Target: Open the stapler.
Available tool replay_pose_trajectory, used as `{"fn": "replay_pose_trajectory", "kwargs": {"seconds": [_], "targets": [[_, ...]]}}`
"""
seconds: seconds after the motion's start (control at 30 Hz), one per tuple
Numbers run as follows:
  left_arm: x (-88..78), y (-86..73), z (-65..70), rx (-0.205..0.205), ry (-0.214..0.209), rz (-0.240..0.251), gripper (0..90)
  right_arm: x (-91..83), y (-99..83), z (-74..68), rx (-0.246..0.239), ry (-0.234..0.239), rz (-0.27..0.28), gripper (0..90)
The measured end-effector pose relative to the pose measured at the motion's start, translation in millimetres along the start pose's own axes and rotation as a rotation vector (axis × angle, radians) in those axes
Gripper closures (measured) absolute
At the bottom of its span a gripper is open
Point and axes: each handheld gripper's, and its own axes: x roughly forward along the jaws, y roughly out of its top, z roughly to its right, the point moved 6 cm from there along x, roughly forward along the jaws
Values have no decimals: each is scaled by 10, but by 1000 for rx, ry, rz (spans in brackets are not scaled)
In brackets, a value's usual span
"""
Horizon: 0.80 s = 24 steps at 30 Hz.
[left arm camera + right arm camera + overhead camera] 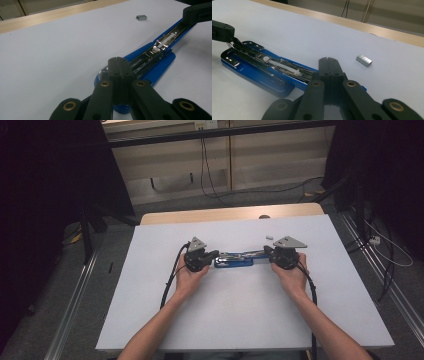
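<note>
**Stapler open, mag looks empty – reload step**

Stapler (234, 258) lies mid-bench (240, 320), swung open flat, long axis running L-R between the two hands. L gripper (214, 254) sits at its left end, R gripper (266, 251) at its right end. Both sets of jaws are closed, pads together, nothing between them; each tip rests at or on its end of the stapler. Whether they press down or just touch, can't tell.

Step (my read): holding the stapler open/steady, prep for loading. No staple pickup yet.

Container = the mag channel (160, 47). In the L gripper view I see metal rail, spring and pusher, no staple strip in it. Looks empty, but the part under the L jaws is hidden.

Staples (364, 60): small strip lying loose on the bench, beyond the stapler's right end, near the R gripper, apart from the stapler.

Next move, imo: R lifts off, opens jaws narrow, pinches the strip by its long sides, keeps it level, legs down, drops it into the channel. L should keep the stapler pinned. Risk: strip is tiny, may skid or break apart.
</note>
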Motion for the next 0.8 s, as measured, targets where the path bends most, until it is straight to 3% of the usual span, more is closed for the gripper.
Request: {"fn": "replay_pose_trajectory", "kwargs": {"seconds": [0.27, 0.37, 0.43, 0.8], "targets": [[-11, 15, 1, -23, -14, 9, 892, 13, -25, 7, 8, 4, -10, 900], [-30, 49, 9, -67, -39, 29, 865, 17, -33, 5, 6, 5, -14, 900], [-29, 53, 26, -39, -28, 25, 852, 24, -40, 5, 7, 7, -15, 900], [-33, 63, 57, -26, -31, 26, 794, 15, -32, 4, 17, 22, -5, 900]]}}
